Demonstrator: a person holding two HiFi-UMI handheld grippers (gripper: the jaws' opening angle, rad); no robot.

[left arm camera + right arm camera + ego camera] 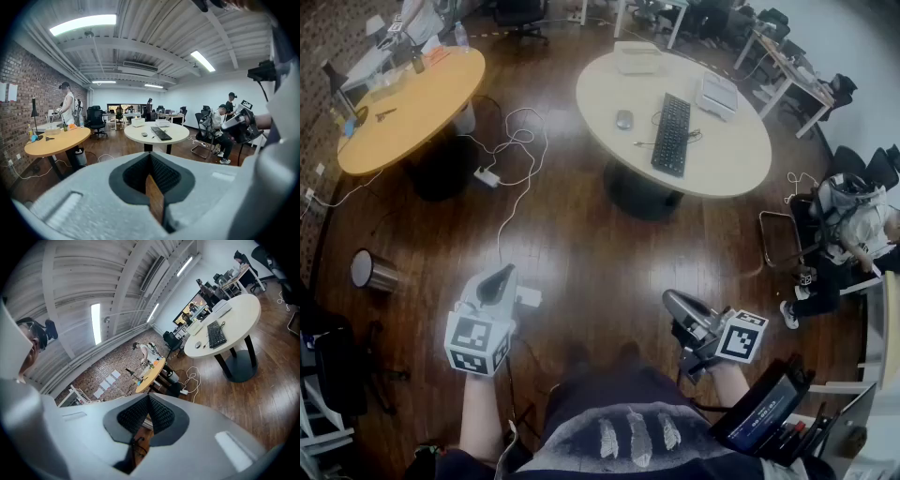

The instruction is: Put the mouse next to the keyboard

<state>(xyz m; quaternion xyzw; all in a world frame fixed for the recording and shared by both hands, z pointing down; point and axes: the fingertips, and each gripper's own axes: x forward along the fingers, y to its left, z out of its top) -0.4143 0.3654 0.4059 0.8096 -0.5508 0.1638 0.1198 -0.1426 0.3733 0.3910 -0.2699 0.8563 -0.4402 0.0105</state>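
Both grippers sit closest, held low over the person's lap and well apart. The left gripper (502, 275) has its jaws clenched together with nothing between them, as its own view shows. The right gripper (669, 300) is likewise clenched and empty. Each carries its marker cube at the hand end, and both point ahead across the dark wood floor (581, 244).

Farther out on the floor, a white cable (520, 141) loops to a power strip (487, 176), and a round bin (370, 270) stands at the left. A seated person (848, 220) is at the right edge.

Beyond the cable stand two round tables. The orange one (422, 108) is at the left and the pale one (722, 155) at the right. The mouse (624, 119) lies on the pale table, well beyond both grippers. It is small, oval and dark grey, with a slight sheen on top. It rests left of the black keyboard (672, 133), near it but not touching, level with the keyboard's far half. A white device (718, 95) lies just right of the keyboard, and a white box (637, 58) sits at the table's far rim.
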